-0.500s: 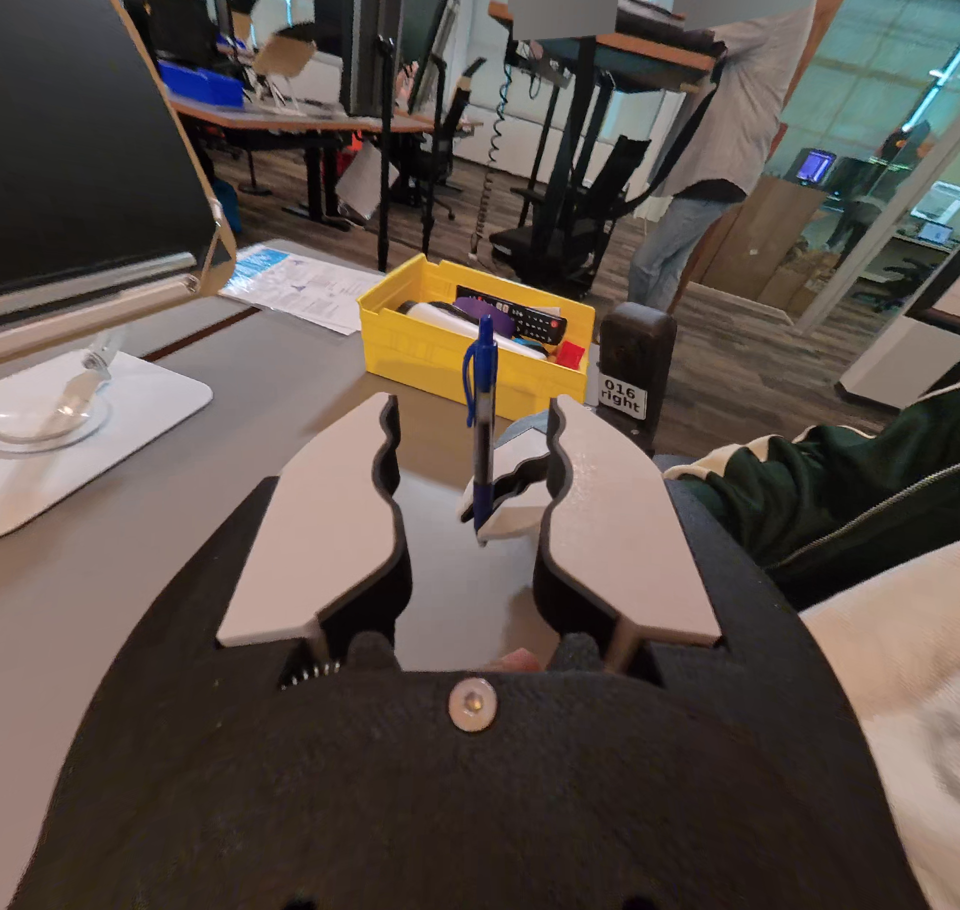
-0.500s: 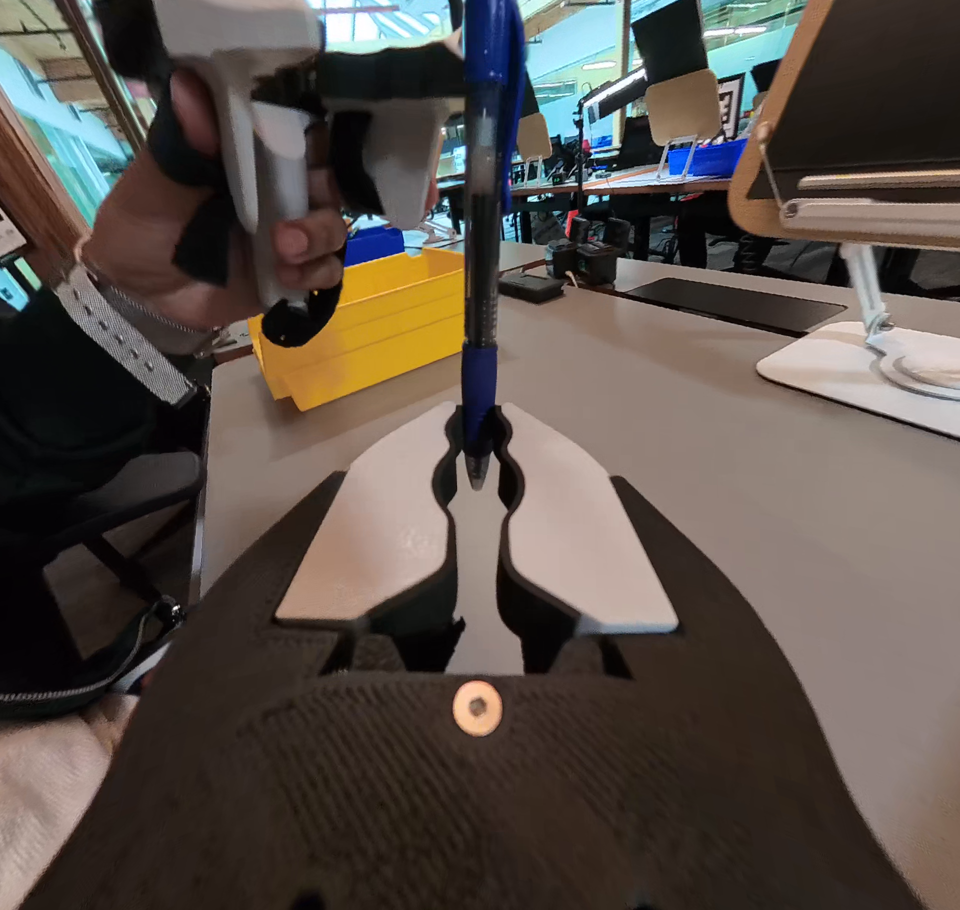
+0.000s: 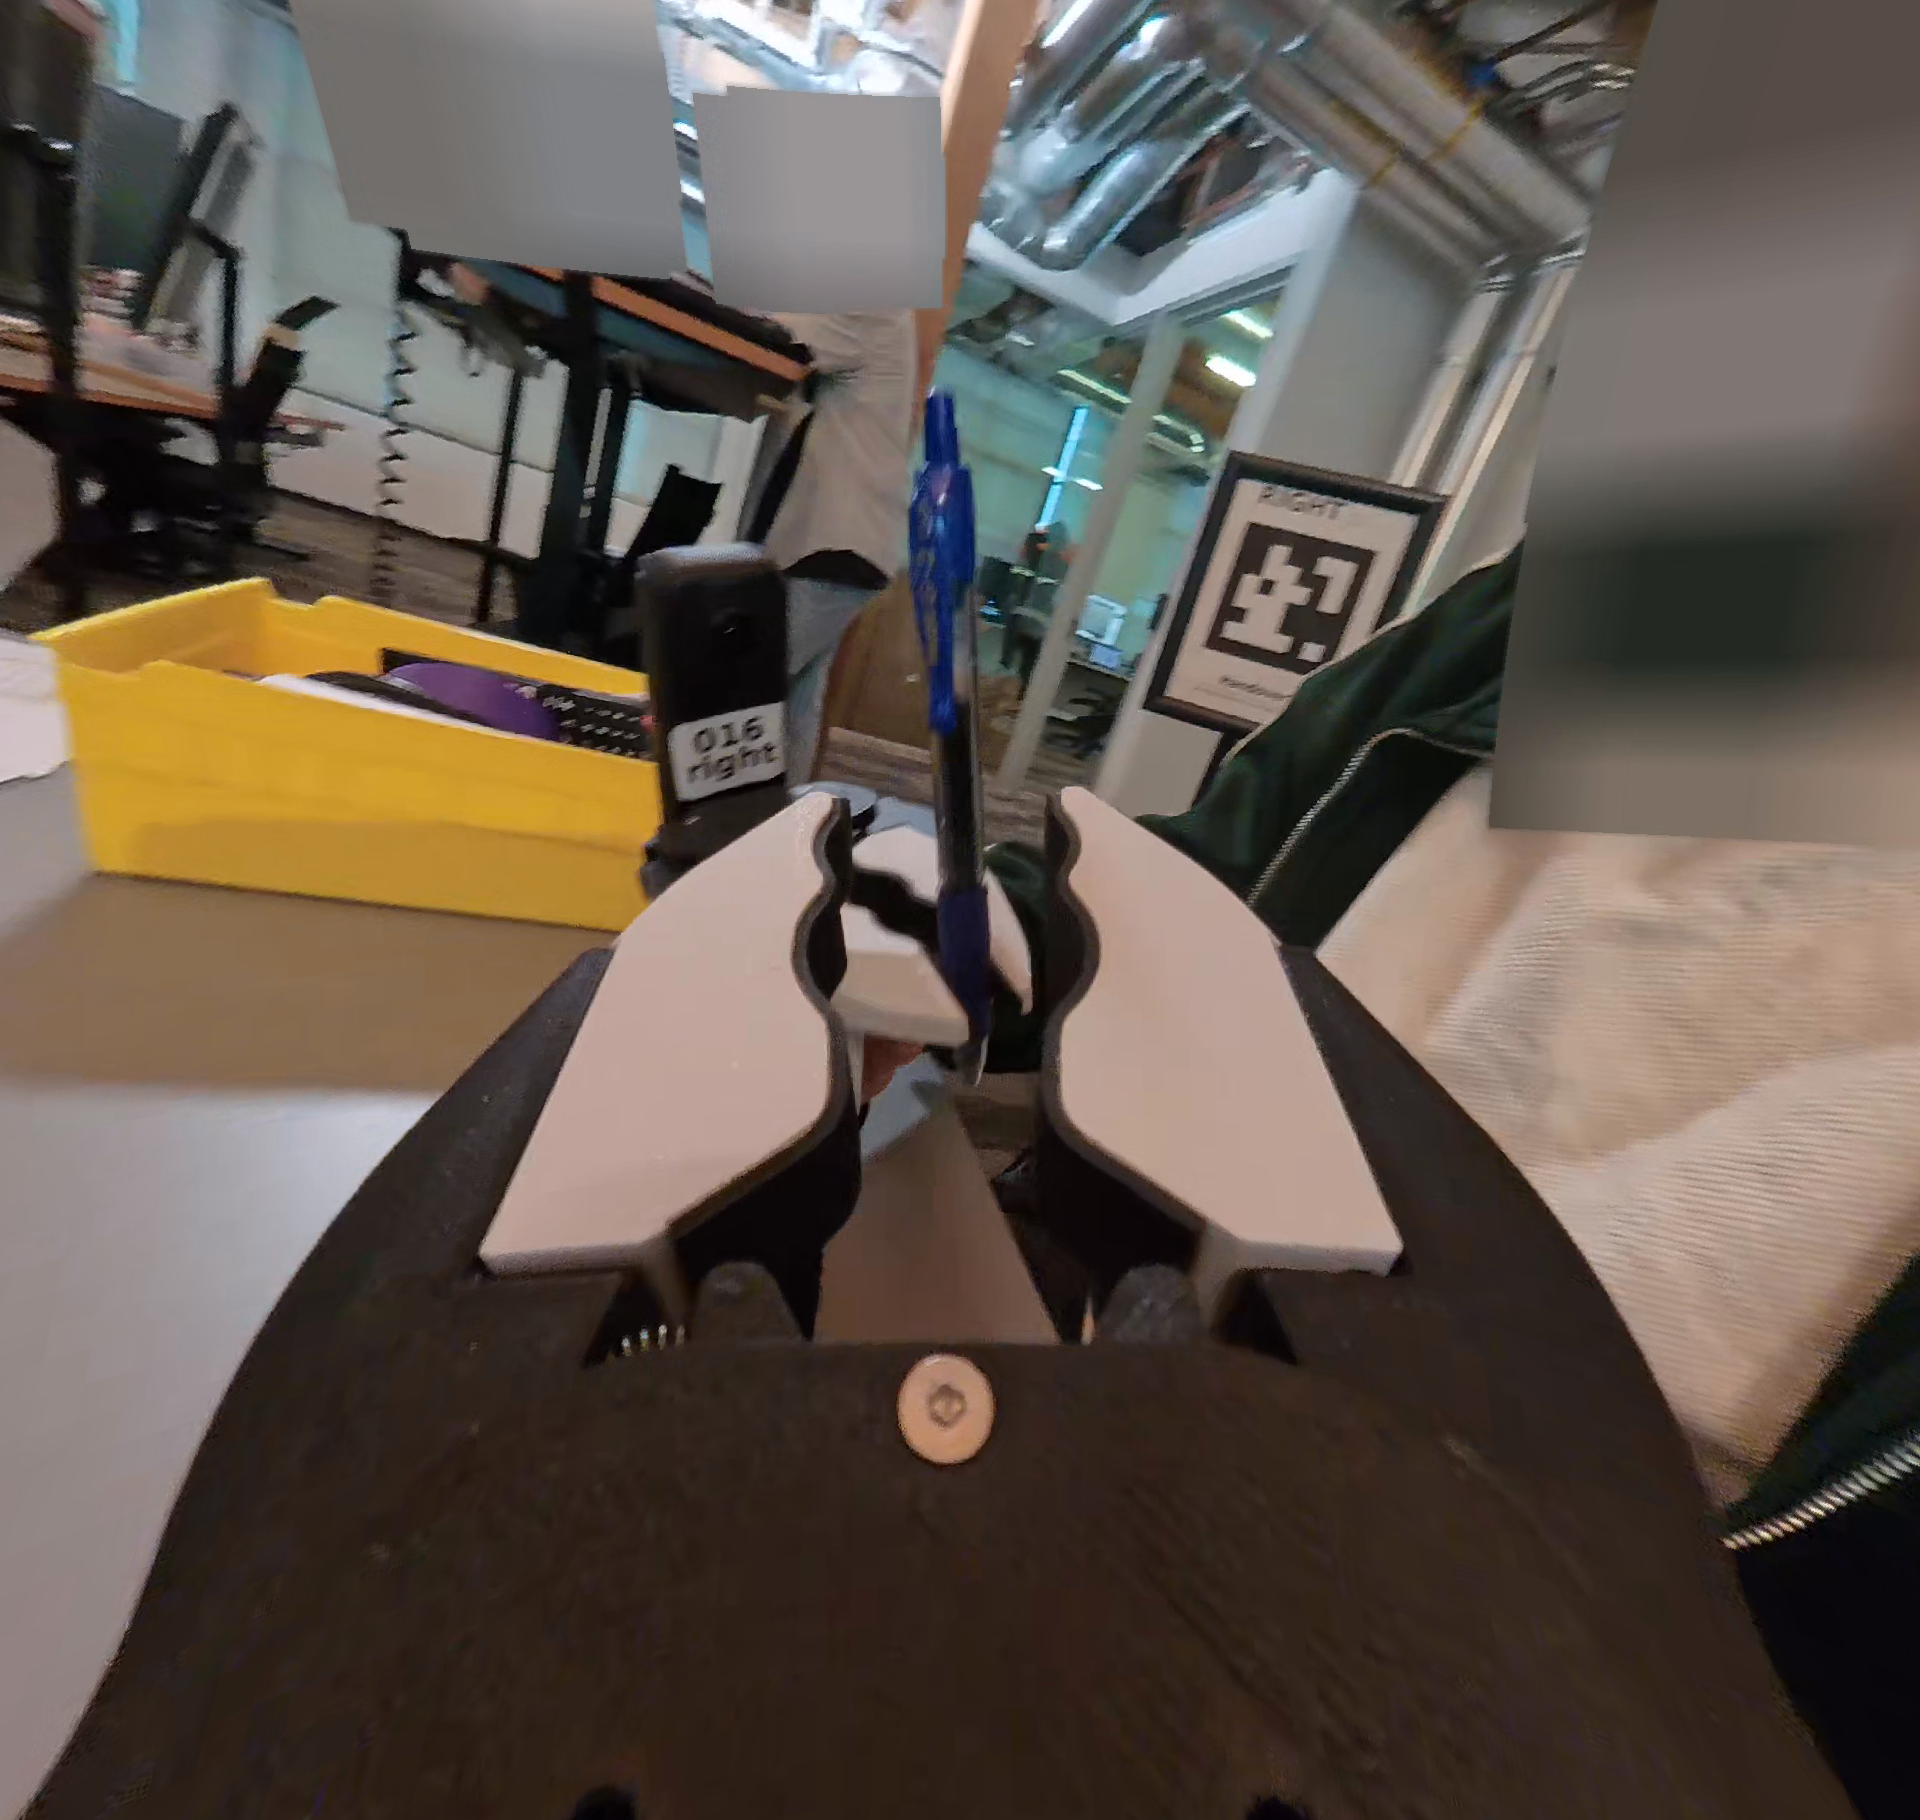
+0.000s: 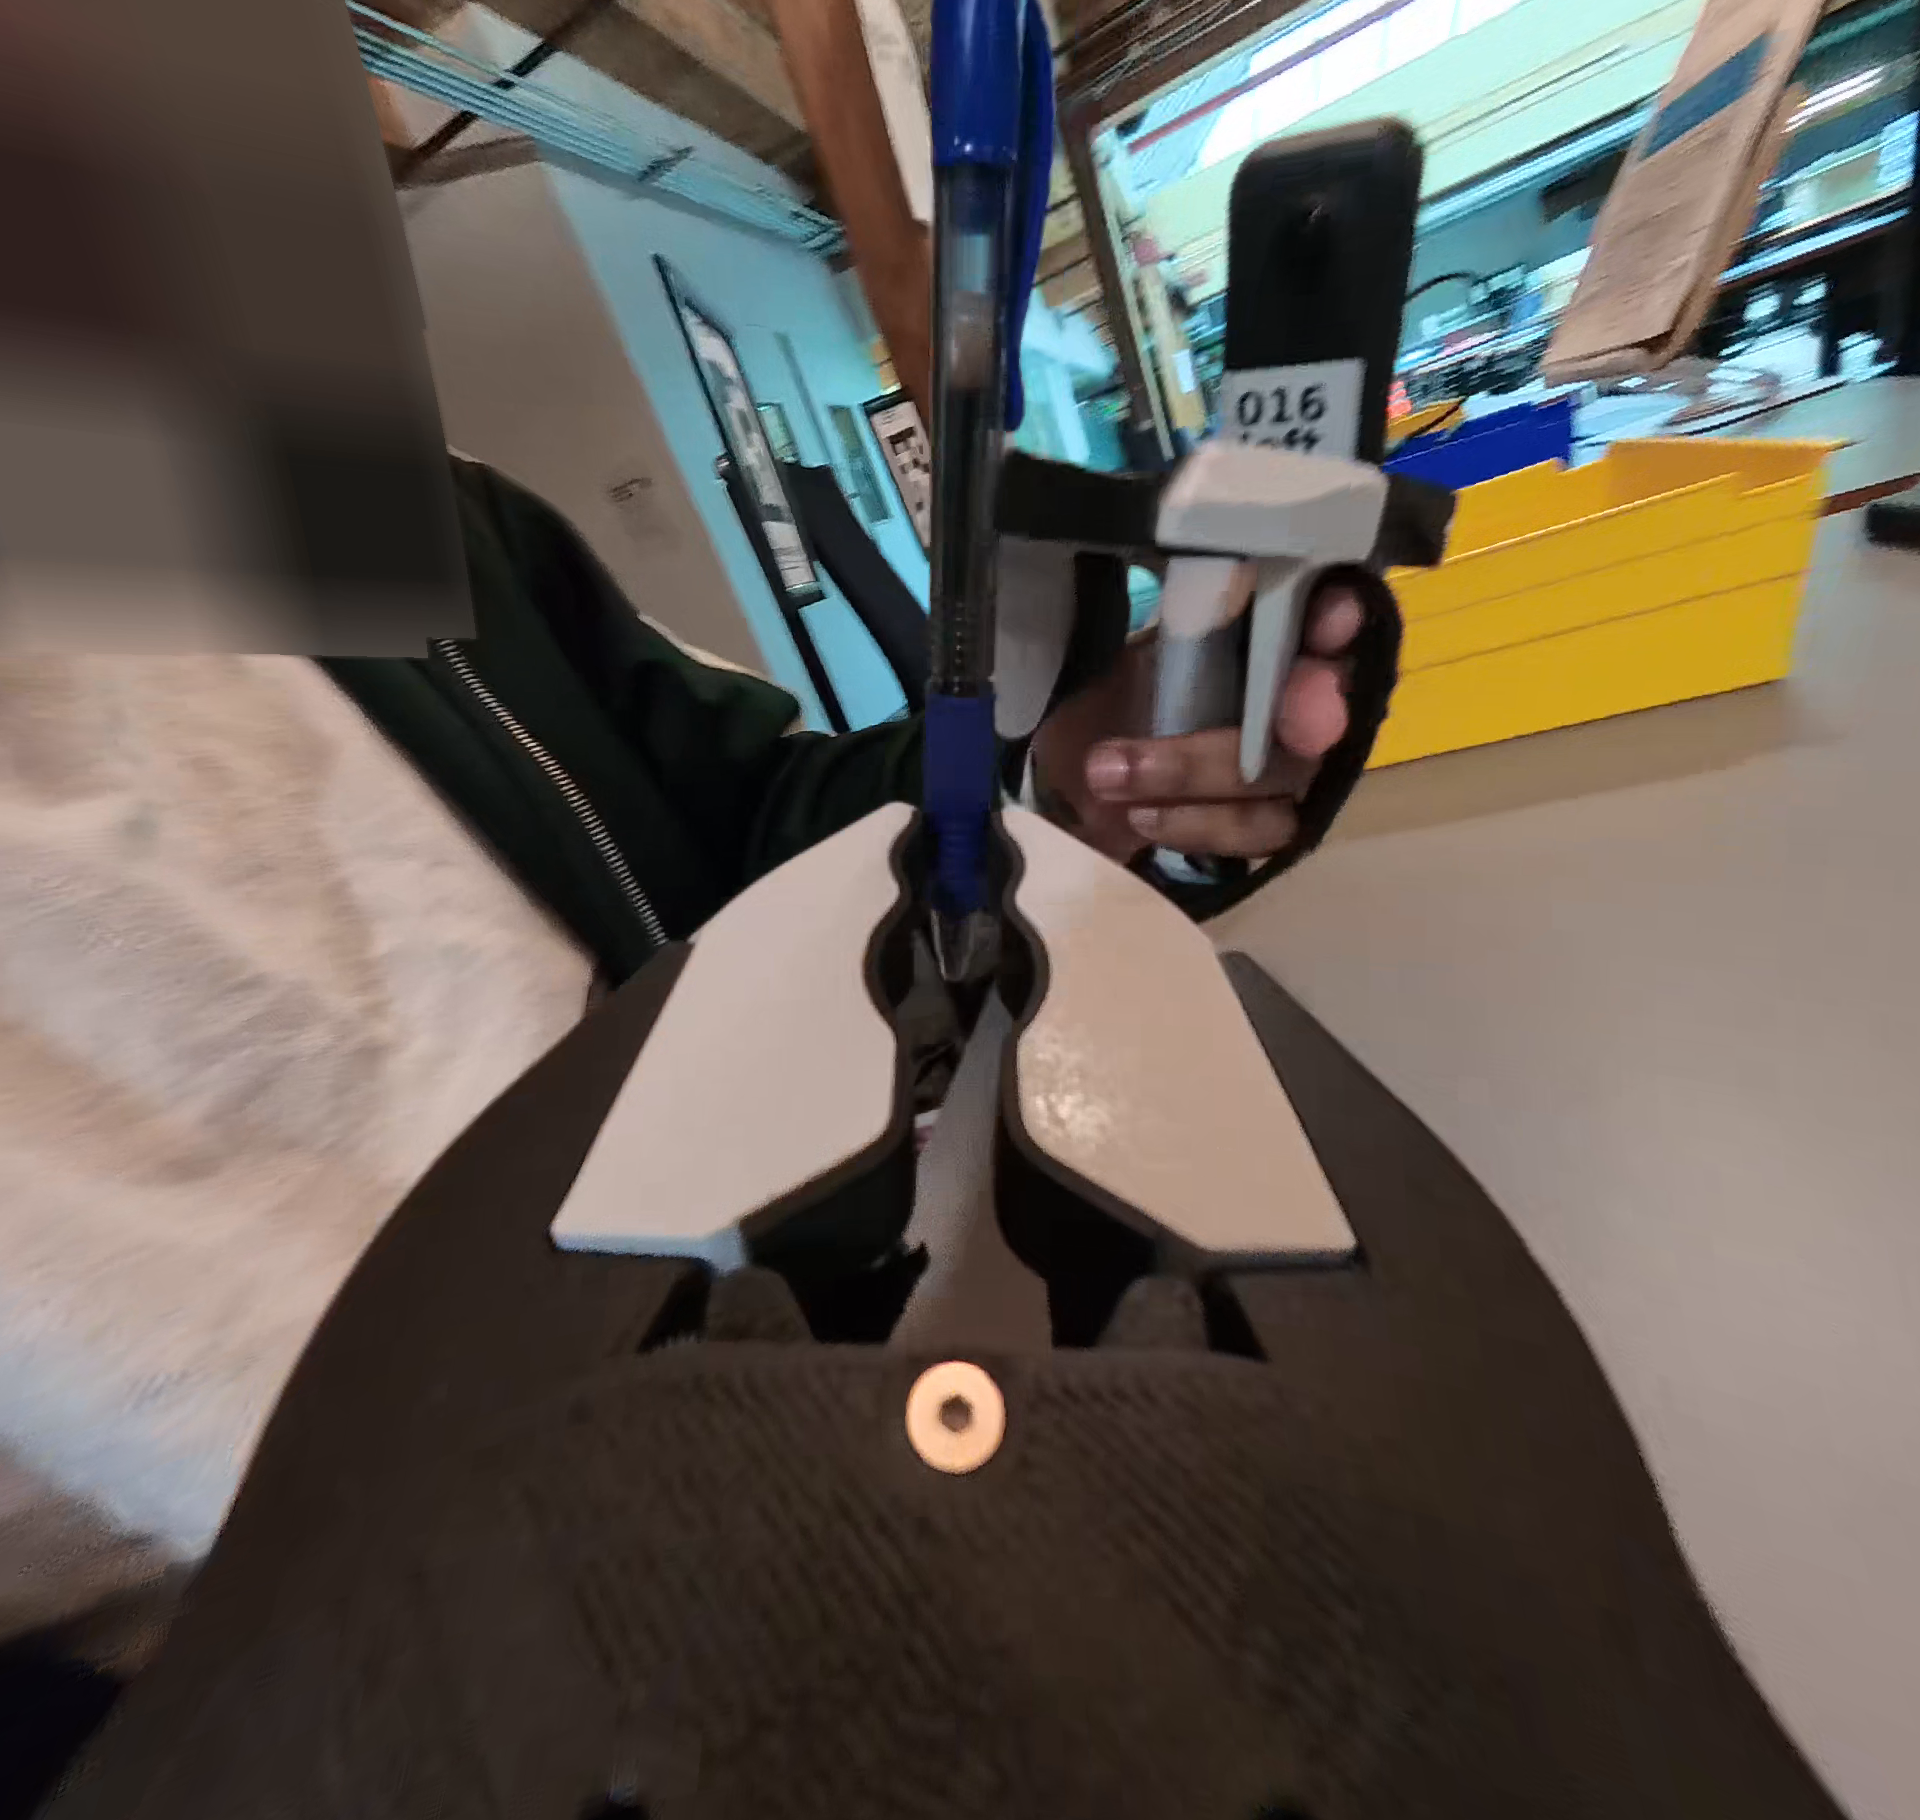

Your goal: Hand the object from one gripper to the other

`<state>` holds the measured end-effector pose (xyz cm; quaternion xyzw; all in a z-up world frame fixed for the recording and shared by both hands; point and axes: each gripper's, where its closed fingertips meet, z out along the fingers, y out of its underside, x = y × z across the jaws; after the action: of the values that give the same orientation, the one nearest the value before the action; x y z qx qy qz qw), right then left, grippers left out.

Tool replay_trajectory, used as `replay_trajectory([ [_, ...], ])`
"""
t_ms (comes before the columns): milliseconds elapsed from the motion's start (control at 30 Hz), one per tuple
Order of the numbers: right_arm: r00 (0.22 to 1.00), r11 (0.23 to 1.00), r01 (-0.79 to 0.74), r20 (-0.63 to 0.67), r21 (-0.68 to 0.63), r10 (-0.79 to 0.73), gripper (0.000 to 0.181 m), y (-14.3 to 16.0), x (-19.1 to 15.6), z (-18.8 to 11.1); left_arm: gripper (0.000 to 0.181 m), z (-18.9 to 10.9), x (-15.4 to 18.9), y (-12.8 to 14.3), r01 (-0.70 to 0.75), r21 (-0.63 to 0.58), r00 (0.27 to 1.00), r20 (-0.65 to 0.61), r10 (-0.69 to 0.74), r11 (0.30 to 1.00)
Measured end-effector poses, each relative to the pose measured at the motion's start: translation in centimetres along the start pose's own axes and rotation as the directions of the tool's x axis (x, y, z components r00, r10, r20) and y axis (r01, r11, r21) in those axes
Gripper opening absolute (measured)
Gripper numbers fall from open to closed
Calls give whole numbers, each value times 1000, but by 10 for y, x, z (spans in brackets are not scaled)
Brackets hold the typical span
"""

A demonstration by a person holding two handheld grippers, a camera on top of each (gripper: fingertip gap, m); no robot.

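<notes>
A blue pen stands upright, its tip end clamped between the fingers of my right gripper, which is shut on it. In the left wrist view the pen rises just beyond my left gripper, whose jaws stand apart with the pen in line with the gap, touching neither finger. The right gripper's white fingers show there under the pen. In the right wrist view the left gripper sits close behind the pen, held by a hand.
A yellow bin with a remote and other items stands on the grey table; it also shows in the right wrist view. A person's white top and dark green jacket lie close by. Desks and chairs stand behind. The grippers' ends are close to 5 cm from one another.
Both grippers have tilted upward and turned toward the person. The left gripper has come closer to the pen and its jaws have narrowed. The right gripper still holds the pen.
</notes>
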<state>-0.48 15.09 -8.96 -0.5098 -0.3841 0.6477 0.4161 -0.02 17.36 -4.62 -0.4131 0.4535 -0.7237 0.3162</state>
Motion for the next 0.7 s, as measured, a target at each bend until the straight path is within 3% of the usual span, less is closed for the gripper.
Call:
replay_trajectory([
  [200,995,998,-28,93,-65,34,10,15,-13,15,35,11,29,-17,13,33,992,-123,-8,999],
  [500,994,995,-13,107,-94,23,10,21,-18,20,25,11,31,-24,37,72,990,-136,-27,997],
  [700,994,995,-1,105,-95,11,10,21,-18,20,12,15,33,-20,3,24,993,-117,0,1000],
])
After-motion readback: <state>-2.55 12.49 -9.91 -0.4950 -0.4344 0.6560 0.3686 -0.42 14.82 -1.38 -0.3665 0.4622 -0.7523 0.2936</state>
